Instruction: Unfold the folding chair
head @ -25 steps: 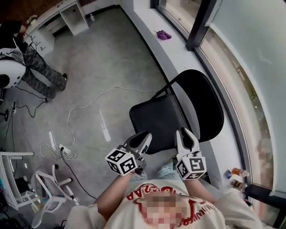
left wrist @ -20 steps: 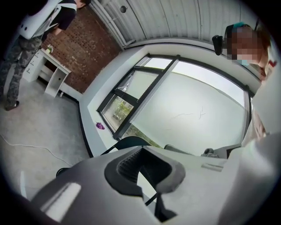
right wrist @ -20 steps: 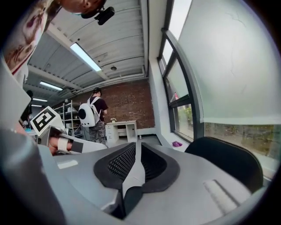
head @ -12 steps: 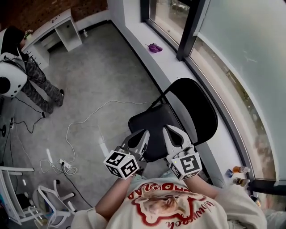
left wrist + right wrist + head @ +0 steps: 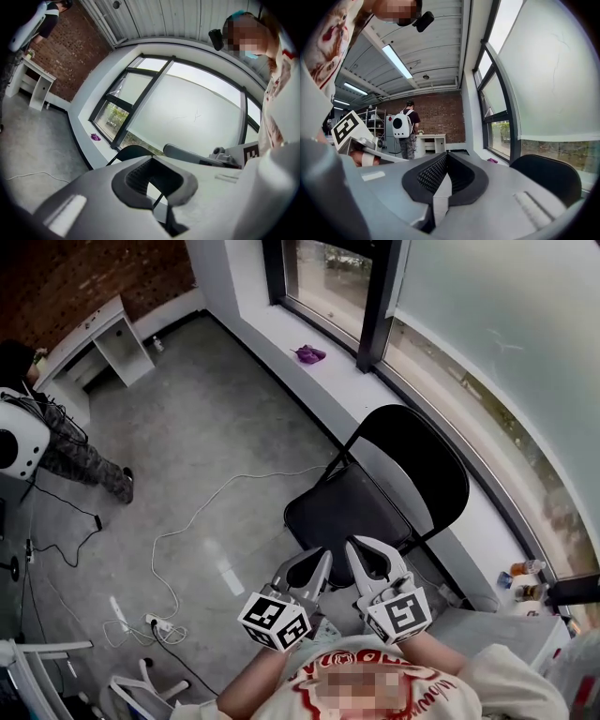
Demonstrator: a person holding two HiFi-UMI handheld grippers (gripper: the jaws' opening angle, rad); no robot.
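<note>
The black folding chair stands unfolded beside the window ledge, with its seat (image 5: 352, 512) level and its round backrest (image 5: 417, 470) upright. The backrest also shows in the left gripper view (image 5: 131, 151) and the right gripper view (image 5: 548, 180). Both grippers hang close to the person's chest, above the seat's near edge and clear of the chair. My left gripper (image 5: 317, 561) (image 5: 154, 168) has its jaws together and nothing in them. To its right, my right gripper (image 5: 367, 551) (image 5: 446, 161) is shut and empty too.
A person with a white backpack (image 5: 37, 442) stands at the far left near a white desk (image 5: 103, 343). White cables (image 5: 187, 521) and a power strip (image 5: 159, 624) lie on the grey floor. A purple cloth (image 5: 309, 354) lies on the ledge, and bottles (image 5: 525, 568) stand at the right.
Both grippers have pulled back from the seat's front edge and risen towards the person's chest. The head view has tilted up, so more of the window shows.
</note>
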